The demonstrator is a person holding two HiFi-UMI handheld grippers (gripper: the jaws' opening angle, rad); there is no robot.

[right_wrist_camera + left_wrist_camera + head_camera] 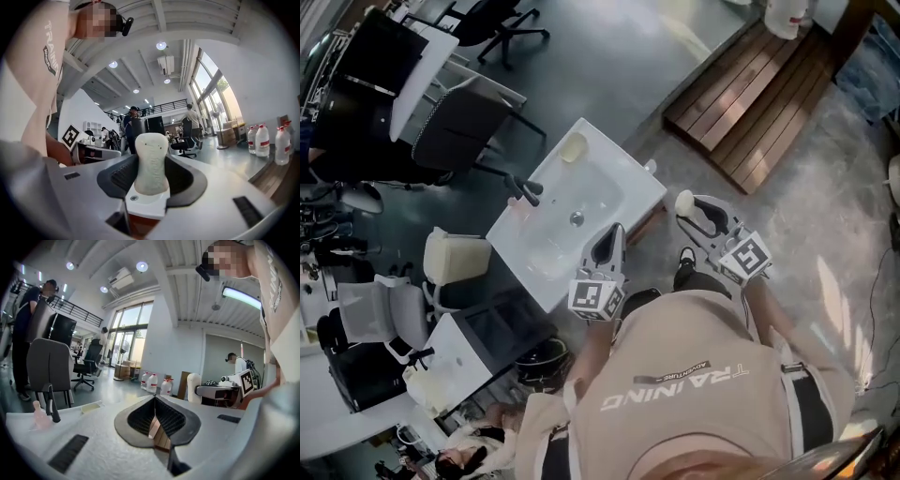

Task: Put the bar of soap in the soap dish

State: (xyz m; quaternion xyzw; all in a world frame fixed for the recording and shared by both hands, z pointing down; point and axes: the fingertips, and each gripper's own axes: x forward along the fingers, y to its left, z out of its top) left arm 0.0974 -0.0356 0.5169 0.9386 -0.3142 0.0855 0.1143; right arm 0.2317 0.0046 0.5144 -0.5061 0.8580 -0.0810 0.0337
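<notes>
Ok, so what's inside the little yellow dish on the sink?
Nothing that shows: the soap dish looks empty from above, though it is small in view. The bar of soap is in the right gripper, between its fingers. Whatever is under the dish is covered.

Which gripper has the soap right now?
The right gripper, shut on the bar of soap; the left gripper is shut with nothing between its jaws.

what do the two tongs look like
Both the left tongs and right tongs have pale grey shells with dark ribbed pads inside the jaws, and each carries a cube of black-and-white square markers. The person wears a light T-shirt printed TRAINING.
</notes>
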